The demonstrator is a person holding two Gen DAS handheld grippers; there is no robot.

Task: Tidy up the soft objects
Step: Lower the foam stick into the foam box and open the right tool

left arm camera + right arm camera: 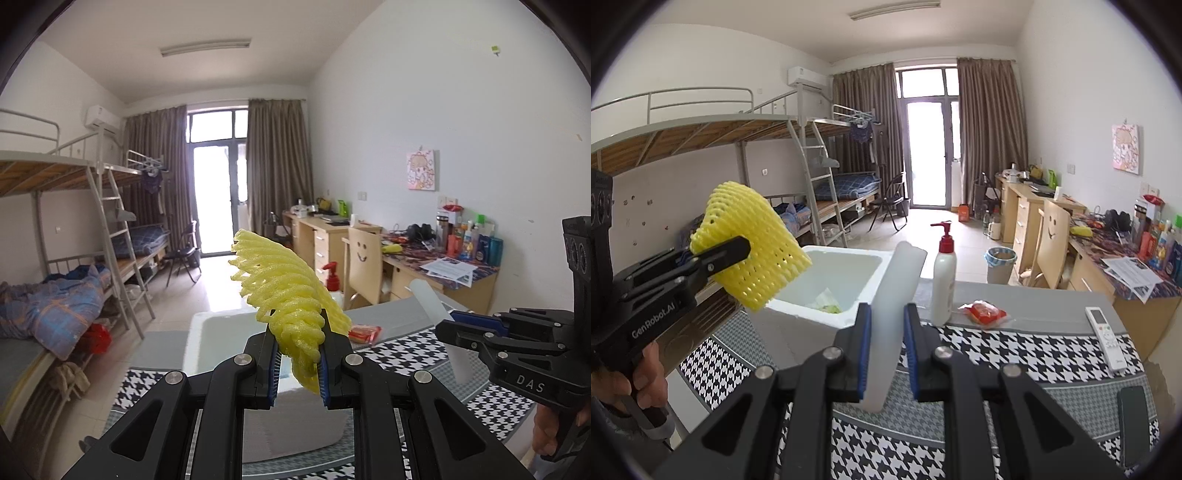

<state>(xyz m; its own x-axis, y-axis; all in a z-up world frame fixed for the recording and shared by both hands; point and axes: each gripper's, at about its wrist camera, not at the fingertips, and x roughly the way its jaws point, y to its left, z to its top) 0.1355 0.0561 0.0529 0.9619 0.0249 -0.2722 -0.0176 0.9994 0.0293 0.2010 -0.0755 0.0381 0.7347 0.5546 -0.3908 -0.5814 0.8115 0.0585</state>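
A yellow foam fruit net (284,291) is pinched between the blue pads of my left gripper (297,332), which holds it up over an open white foam box (221,339). In the right wrist view that net (753,236) hangs at the box's (846,266) near left corner, with the left gripper (738,251) shut on it. My right gripper (886,308) is shut on a white foam slab (901,280), held upright beside the box's right wall. The left wrist view shows the right gripper (452,321) and its slab (430,302) at the right.
The houndstooth-cloth table (1015,350) carries a white pump bottle with a red top (943,280), a red packet (984,312), a white remote (1106,336) and a dark phone (1134,424). Some scraps lie inside the box. Bunk beds stand left, desks right.
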